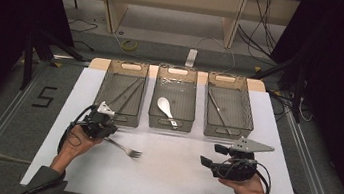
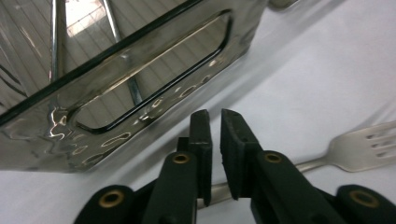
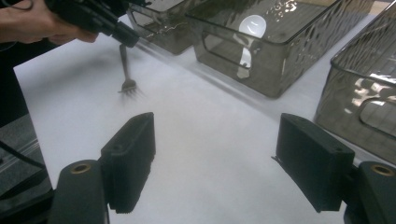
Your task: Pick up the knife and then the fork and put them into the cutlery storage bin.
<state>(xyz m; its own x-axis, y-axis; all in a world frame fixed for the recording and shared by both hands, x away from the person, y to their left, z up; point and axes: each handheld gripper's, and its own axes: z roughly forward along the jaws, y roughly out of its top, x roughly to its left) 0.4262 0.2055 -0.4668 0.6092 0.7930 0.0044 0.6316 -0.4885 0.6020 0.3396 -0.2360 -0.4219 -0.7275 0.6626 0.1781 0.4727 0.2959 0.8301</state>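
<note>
Left gripper (image 1: pixel 107 134) clamps a fork's (image 1: pixel 125 148) handle on the white table (image 1: pixel 174 178); right gripper (image 1: pixel 208 155) hovers wide open, holding nothing.

The left gripper view shows the handle pinched between nearly closed jaws, beside the left bin's (image 1: pixel 121 90) near wall; the high view shows all three bins: thin metal utensils (image 1: pixel 127 93) in the left, a white spoon (image 1: pixel 165 107) in the middle bin (image 1: pixel 173 100), thin utensils in the right bin (image 1: pixel 229 107).

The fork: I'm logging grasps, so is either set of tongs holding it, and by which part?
The left tongs are shut on the fork, gripping its handle near the end. The right tongs stand open, holding nothing.
</note>
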